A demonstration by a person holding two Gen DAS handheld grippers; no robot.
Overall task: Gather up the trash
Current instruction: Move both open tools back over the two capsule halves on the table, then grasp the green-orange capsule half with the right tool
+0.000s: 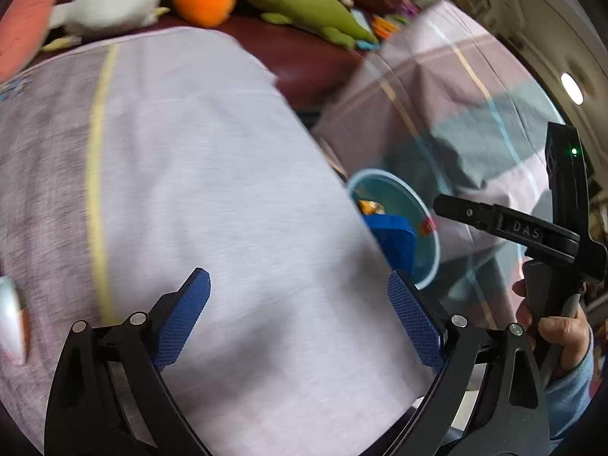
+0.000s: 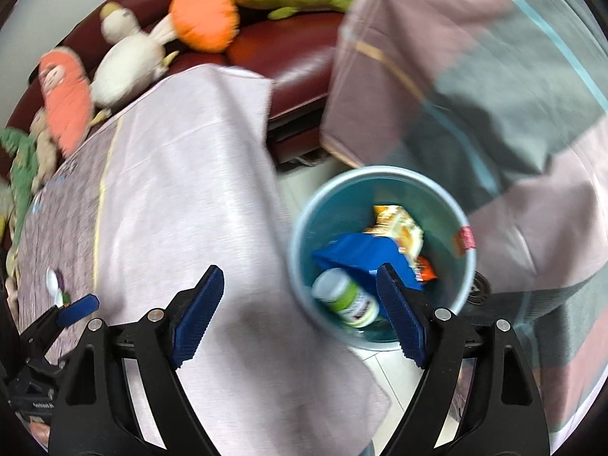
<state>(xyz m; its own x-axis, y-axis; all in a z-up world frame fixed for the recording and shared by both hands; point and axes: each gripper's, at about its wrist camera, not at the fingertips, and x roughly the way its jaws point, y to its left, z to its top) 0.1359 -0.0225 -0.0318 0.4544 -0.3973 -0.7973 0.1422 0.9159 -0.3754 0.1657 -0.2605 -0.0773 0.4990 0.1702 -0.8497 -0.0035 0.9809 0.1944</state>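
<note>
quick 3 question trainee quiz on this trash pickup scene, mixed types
1. True or false: the right gripper is carrying a piece of trash.
2. Which of these lies in the blue bin? A) a white bottle with a green label B) a glass cup C) a banana peel
3. Fill in: the orange plush lies on the dark red ____.

Key
1. False; its jaws are open with nothing between them.
2. A, the bottle, beside a blue bag.
3. Sofa.

Both wrist cameras look steeply down near the bin (image 2: pixel 380 254): right almost above it, left farther aside (image 1: pixel 395 228).
</note>
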